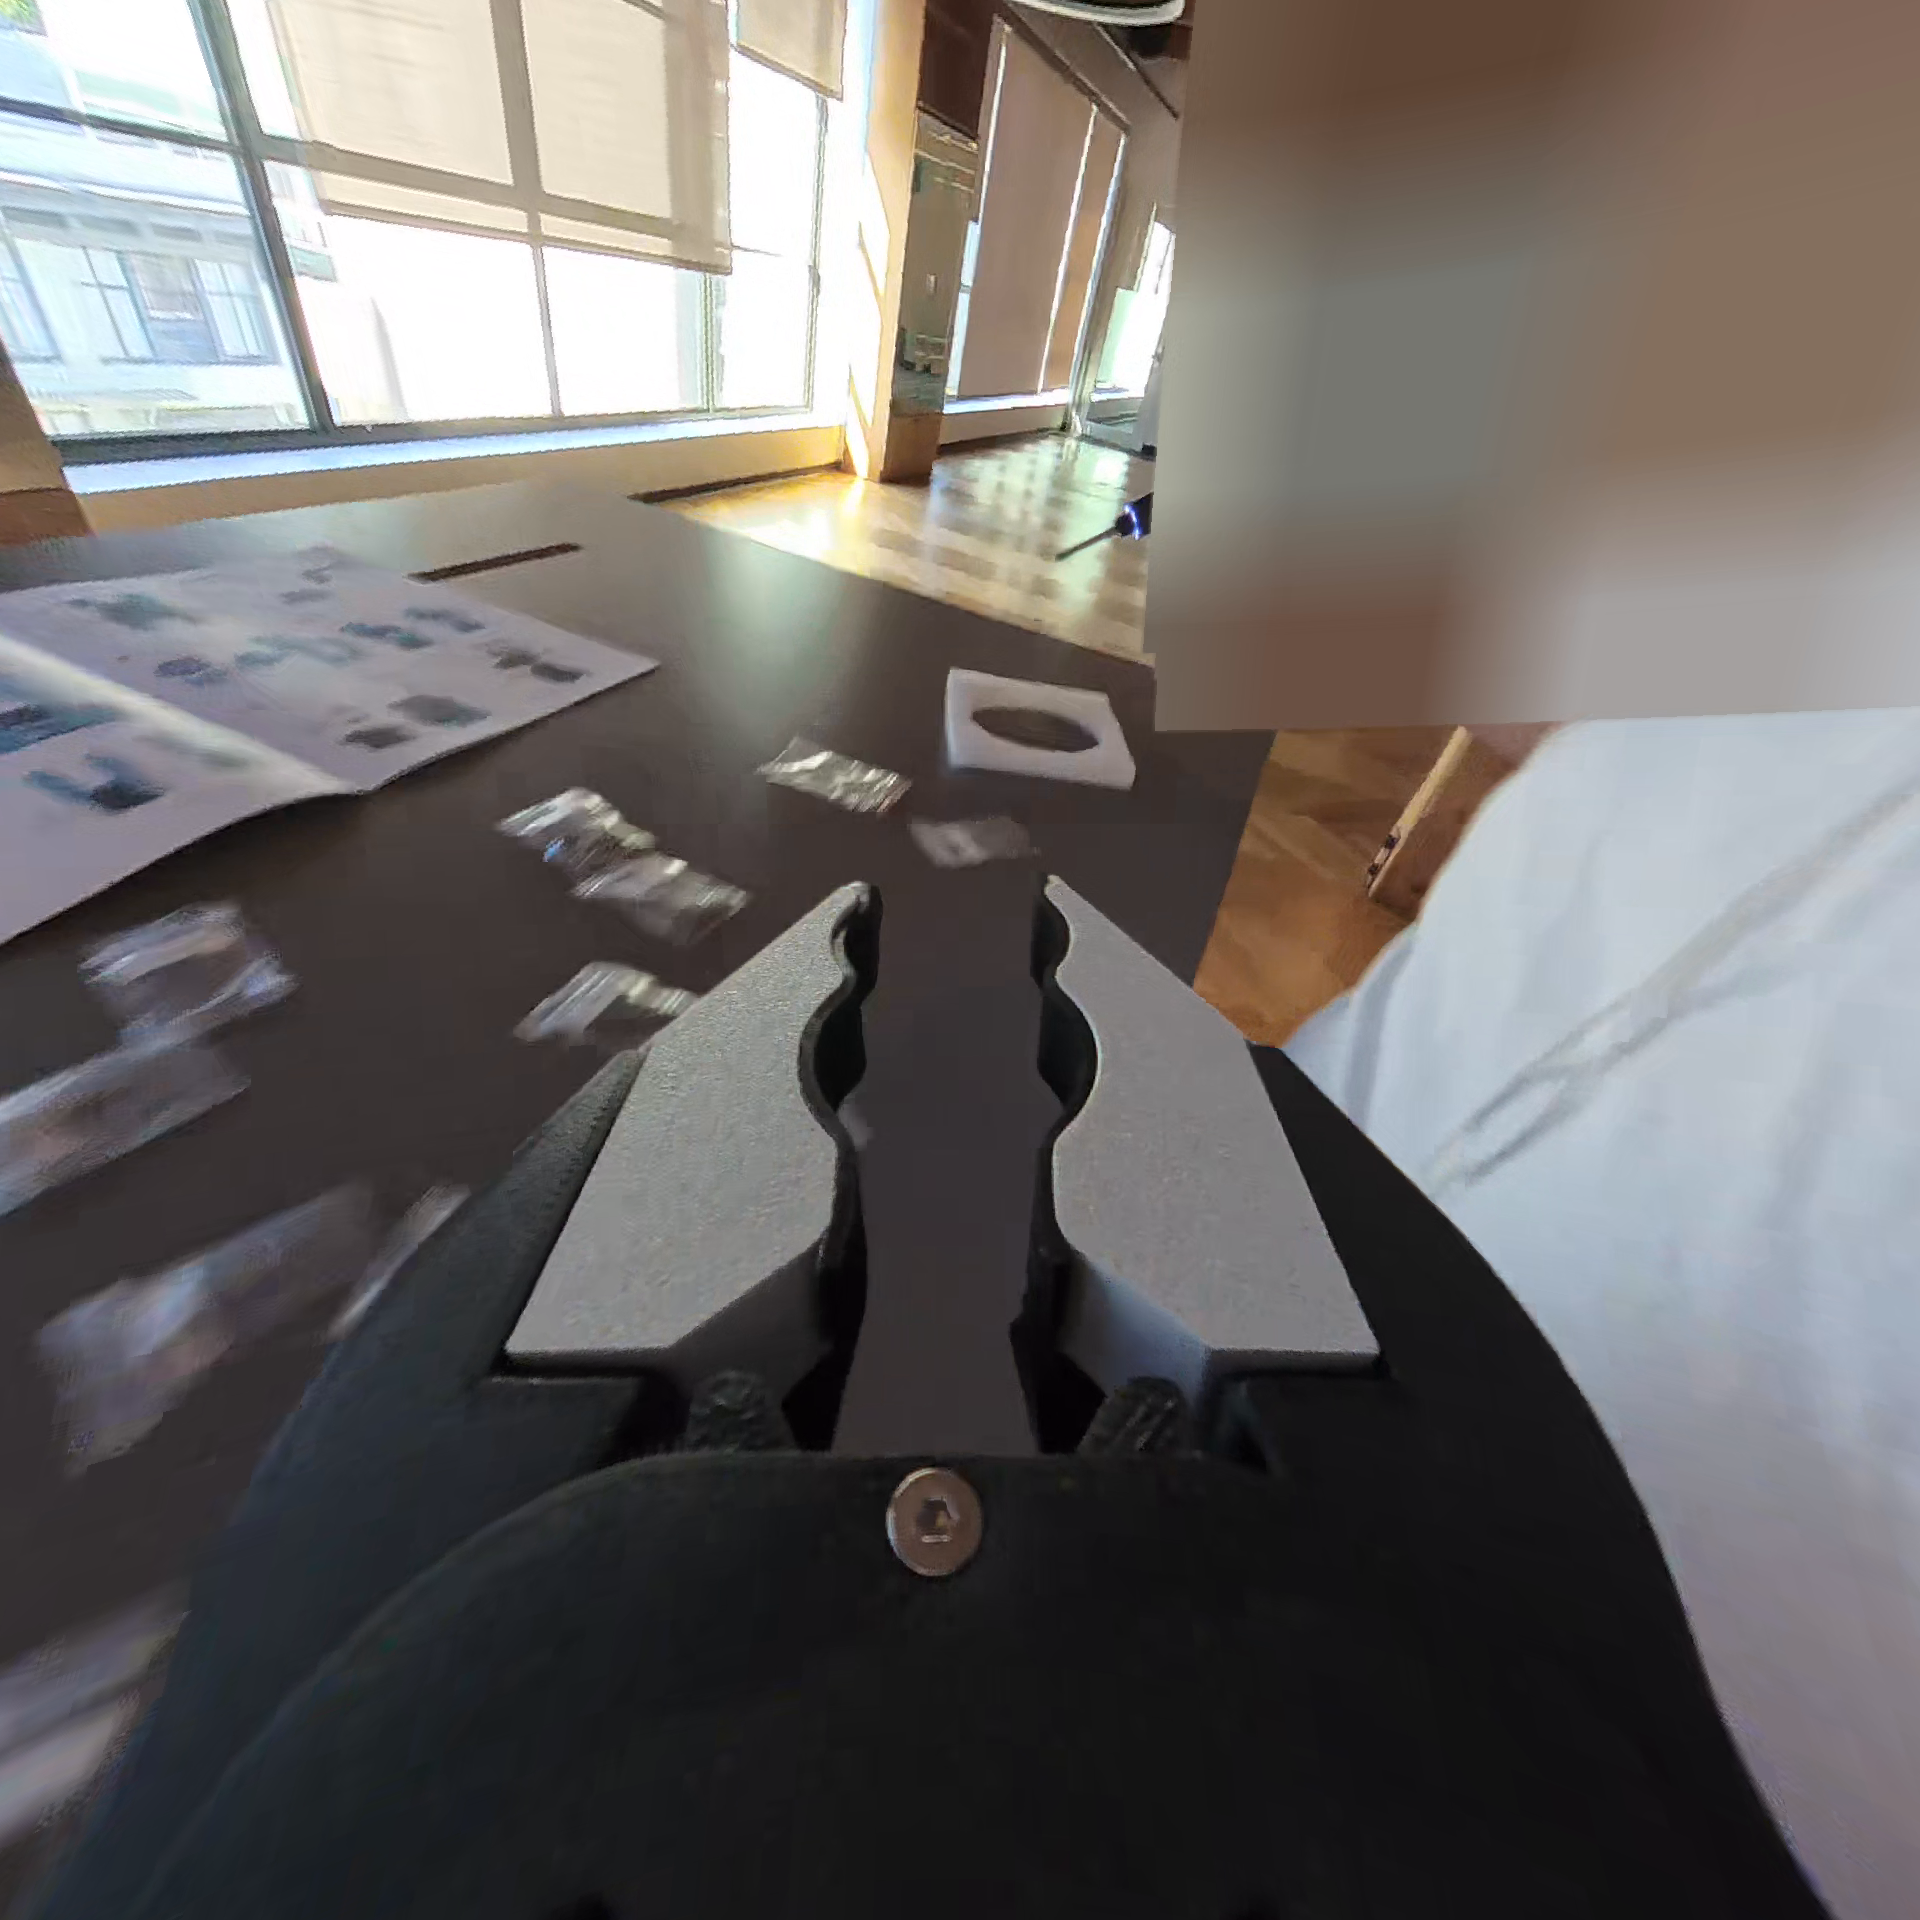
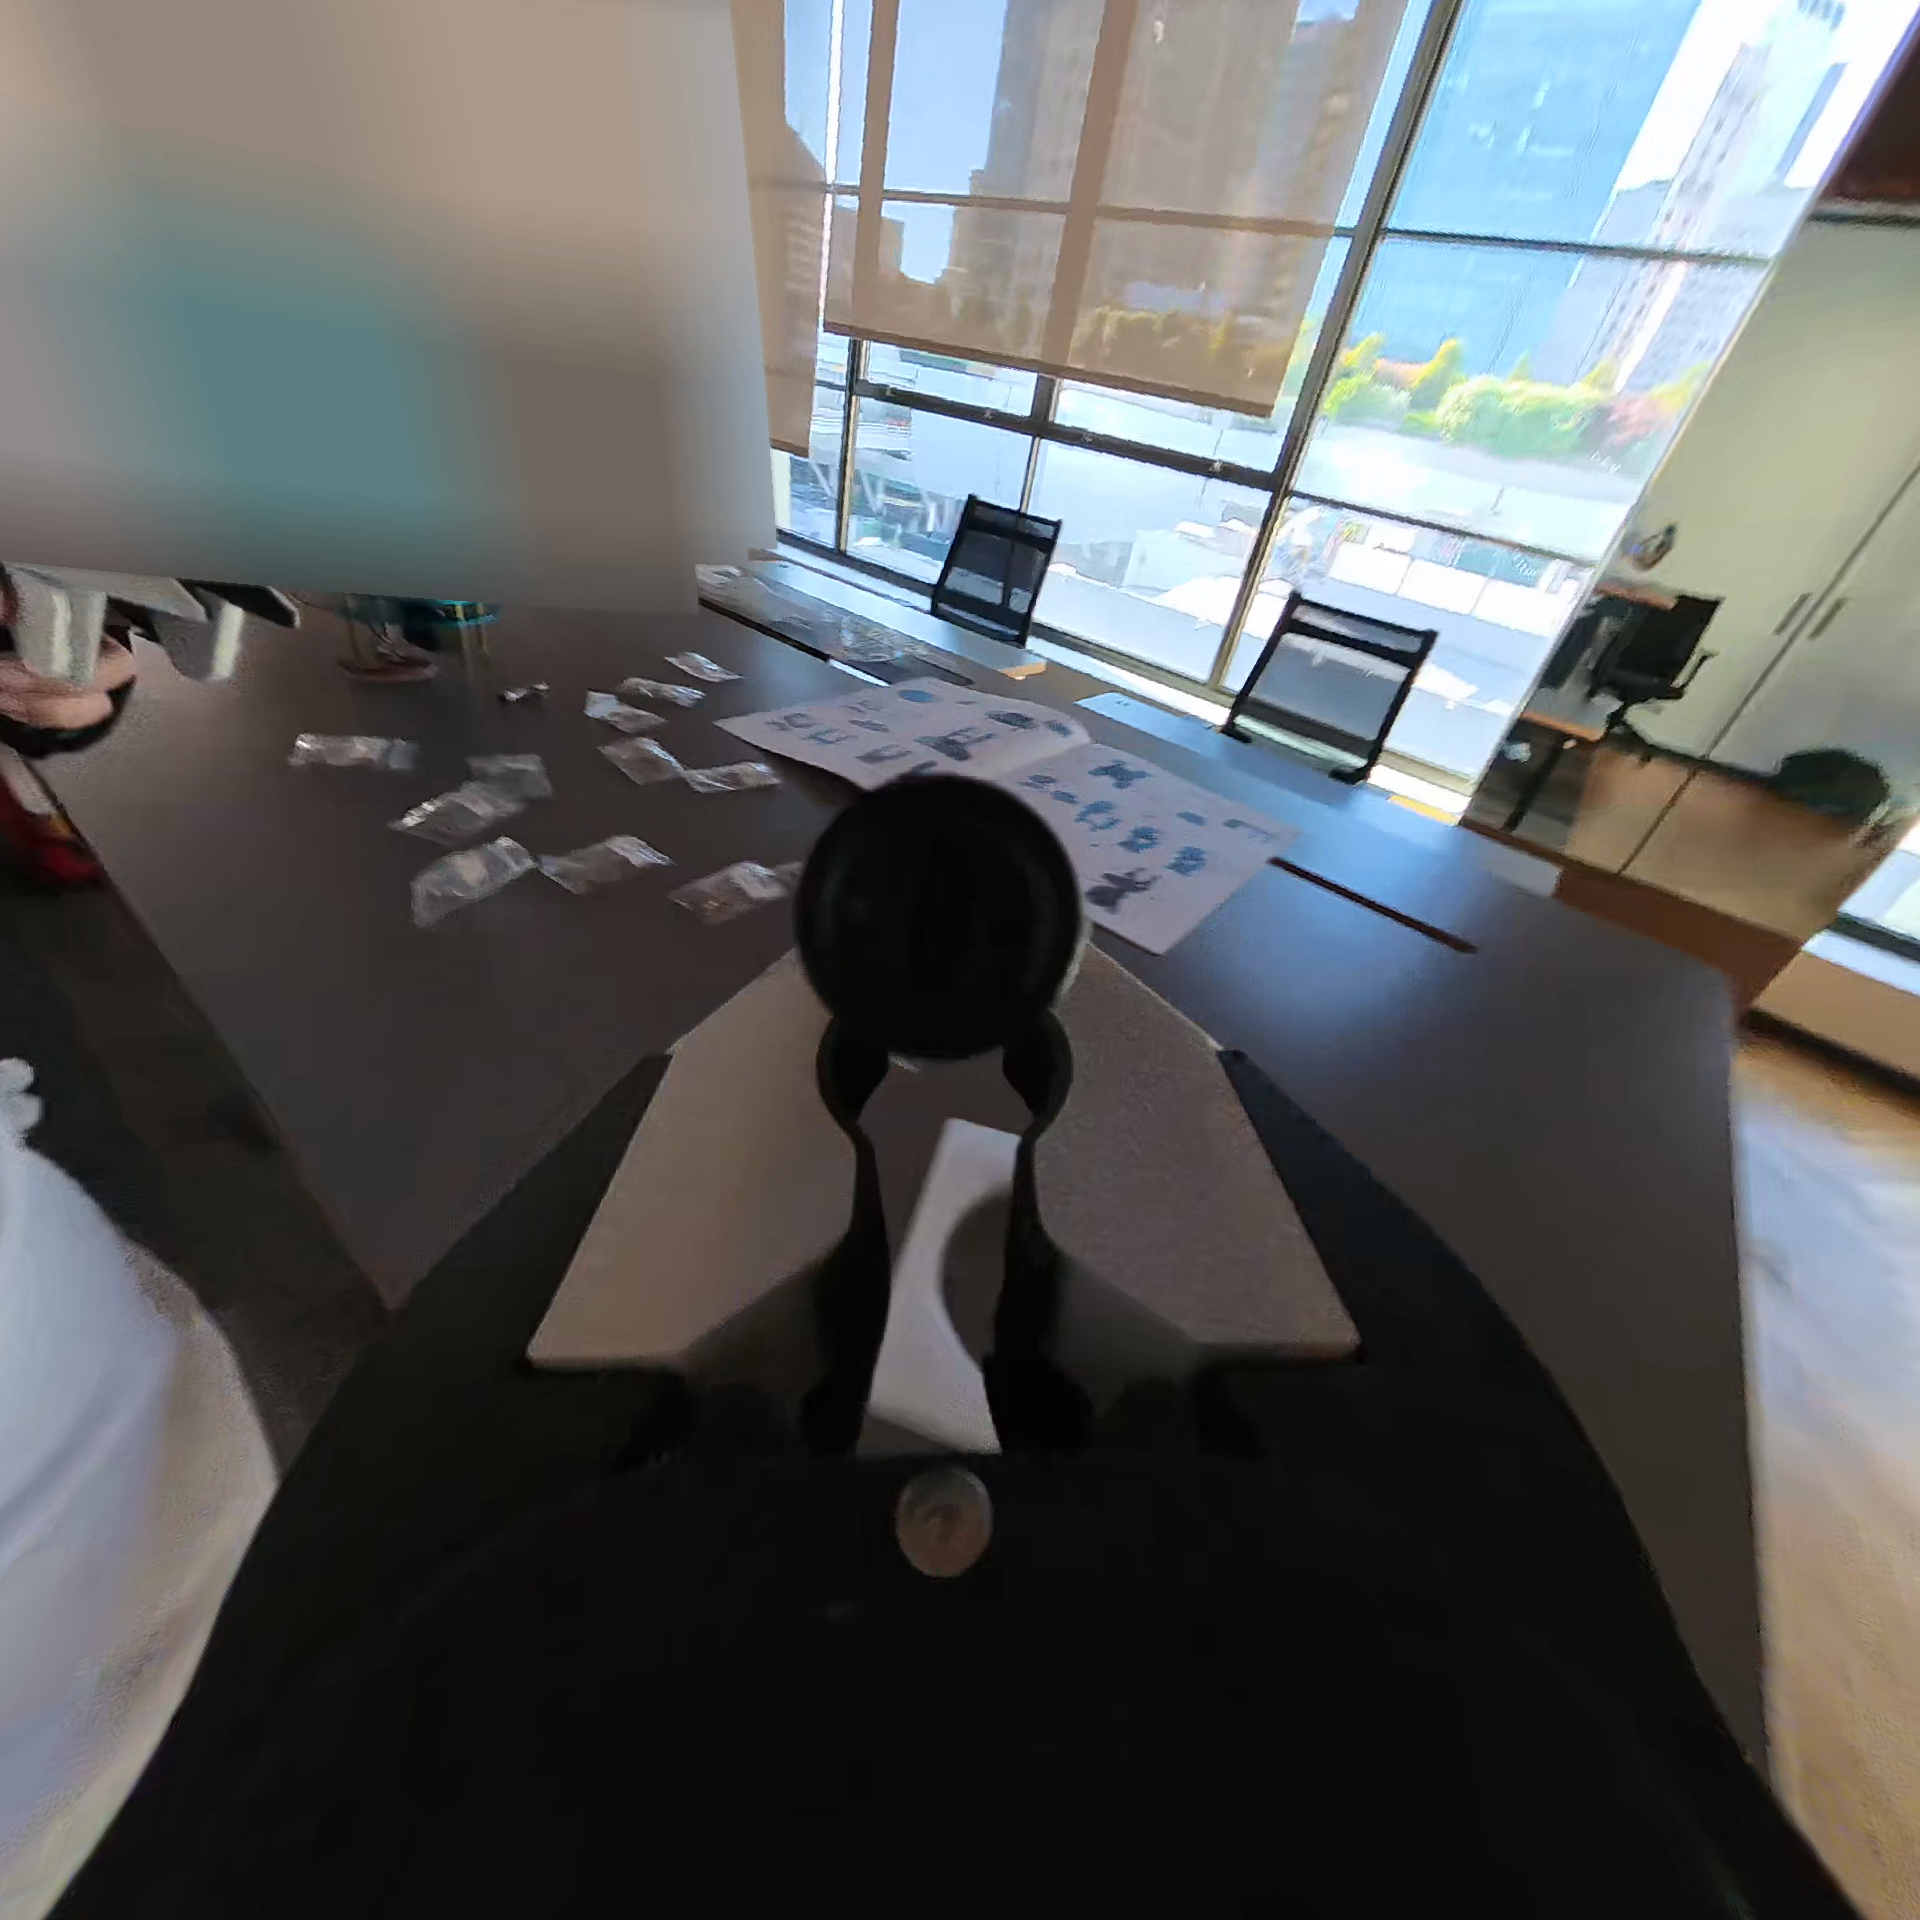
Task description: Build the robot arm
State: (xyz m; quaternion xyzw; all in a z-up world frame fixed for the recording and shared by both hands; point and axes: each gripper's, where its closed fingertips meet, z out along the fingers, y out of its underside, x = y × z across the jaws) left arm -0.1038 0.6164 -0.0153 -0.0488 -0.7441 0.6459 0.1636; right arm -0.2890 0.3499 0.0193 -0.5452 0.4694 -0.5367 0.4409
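My right gripper is shut on a black round object and holds it above the dark table. A white foam square with a round hole lies on the table under its fingers. My left gripper is open and empty, low over the table, with its jaws a little apart. The same kind of foam square lies ahead of it. Small clear plastic bags lie nearest it, to the left. The left wrist view is motion-blurred.
Several clear bags are spread over the table. An open printed booklet lies beyond them. A person in light clothing stands at the table's right edge. Chairs and windows are behind. Another person's hand shows far left.
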